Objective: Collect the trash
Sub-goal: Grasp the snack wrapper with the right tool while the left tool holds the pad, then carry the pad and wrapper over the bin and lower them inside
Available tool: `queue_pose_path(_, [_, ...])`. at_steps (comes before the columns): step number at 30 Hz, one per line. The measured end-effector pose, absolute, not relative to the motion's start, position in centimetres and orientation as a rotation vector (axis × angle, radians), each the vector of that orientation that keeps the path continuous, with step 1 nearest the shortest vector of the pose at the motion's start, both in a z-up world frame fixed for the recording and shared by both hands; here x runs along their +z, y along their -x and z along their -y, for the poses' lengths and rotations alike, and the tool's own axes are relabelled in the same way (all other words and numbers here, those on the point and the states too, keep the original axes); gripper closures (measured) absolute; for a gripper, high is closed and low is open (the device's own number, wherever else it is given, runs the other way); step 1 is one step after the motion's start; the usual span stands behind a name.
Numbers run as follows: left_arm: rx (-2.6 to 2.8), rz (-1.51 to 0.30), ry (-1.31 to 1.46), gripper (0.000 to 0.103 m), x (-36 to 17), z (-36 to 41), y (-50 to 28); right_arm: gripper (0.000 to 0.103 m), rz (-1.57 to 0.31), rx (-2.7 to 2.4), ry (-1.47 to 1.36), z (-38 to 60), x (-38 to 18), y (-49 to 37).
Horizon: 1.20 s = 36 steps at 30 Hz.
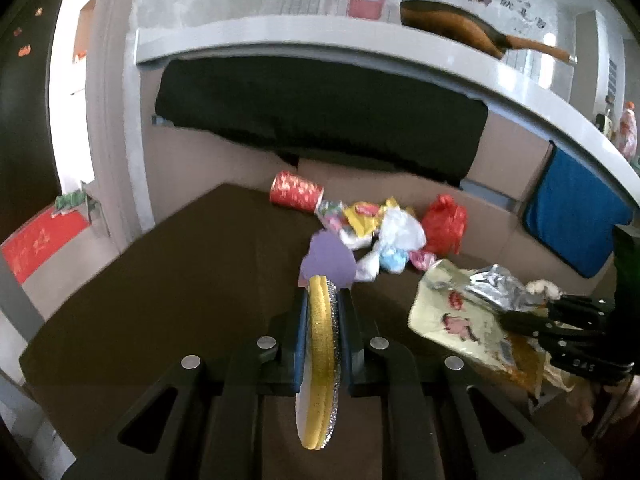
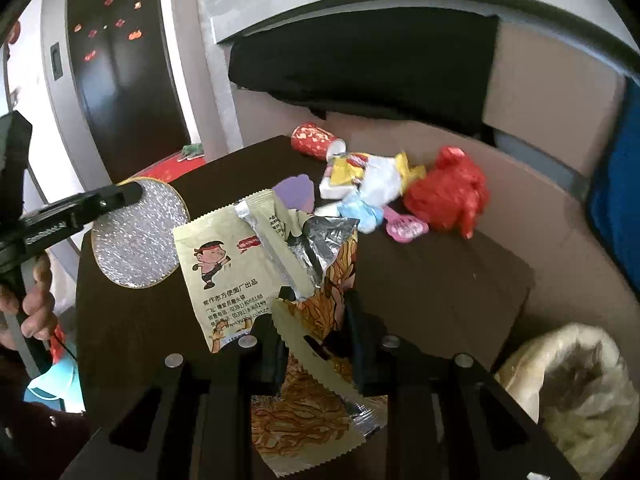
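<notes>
My left gripper is shut on a round gold and silver glitter disc, held on edge above the dark table; the disc shows flat in the right wrist view. My right gripper is shut on a torn yellow snack packet with foil lining, also seen in the left wrist view. A heap of trash lies at the table's far side: a red paper cup on its side, a purple paper piece, white and yellow wrappers, a red plastic bag.
A lined bin stands at the lower right beside the table. Cardboard panels and a black cloth stand behind the table under a grey counter. A blue cloth hangs at the right.
</notes>
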State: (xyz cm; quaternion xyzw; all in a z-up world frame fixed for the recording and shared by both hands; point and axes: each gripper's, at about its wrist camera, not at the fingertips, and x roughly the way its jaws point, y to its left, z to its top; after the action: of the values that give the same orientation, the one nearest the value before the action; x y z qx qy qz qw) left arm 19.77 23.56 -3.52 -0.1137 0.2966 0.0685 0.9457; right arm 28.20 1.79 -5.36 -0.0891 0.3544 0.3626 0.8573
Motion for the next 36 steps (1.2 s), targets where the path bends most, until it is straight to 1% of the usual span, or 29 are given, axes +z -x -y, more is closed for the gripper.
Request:
queue_pose_path(3, [0.132, -0.619, 0.239, 0.089, -3.3, -23.0, -19.6, 0.08, -0.74, 0.747, 0.165, -0.7, -5.6, -28.1])
queue_pose_path(8, [0.114, -0.535, 0.163, 0.089, -0.3, -19.5, -19.2, 0.08, -0.698, 0.689, 0.123, 2.0, -4.1, -28.2])
queue_pose_path(16, [-0.002, -0.338, 0.088, 0.089, 6.7, -11.2, -20.6, 0.08, -0.552, 0.522, 0.078, 10.1, 2.0, -27.0])
queue_pose_path(21, [-0.078, -0.279, 0.083, 0.089, 8.8, -6.2, -21.6, 0.08, -0.473, 0.392, 0.082, 15.2, 5.1, -25.6])
queue_pose_path(24, [-0.149, -0.292, 0.089, 0.089, 9.5, -3.4, -22.5, 0.08, -0.456, 0.322, 0.057, 18.1, 6.1, -25.0])
queue_pose_path(30, [-0.299, -0.336, 0.06, 0.089, 11.0, 0.9, -25.4, 0.08, -0.499, 0.169, 0.009, 23.2, 7.6, -24.6])
queue_pose_path(36, [-0.38, -0.411, 0.053, 0.089, 9.7, 3.1, -28.6, 0.08, -0.49, 0.057, -0.04, 25.6, 7.4, -24.8])
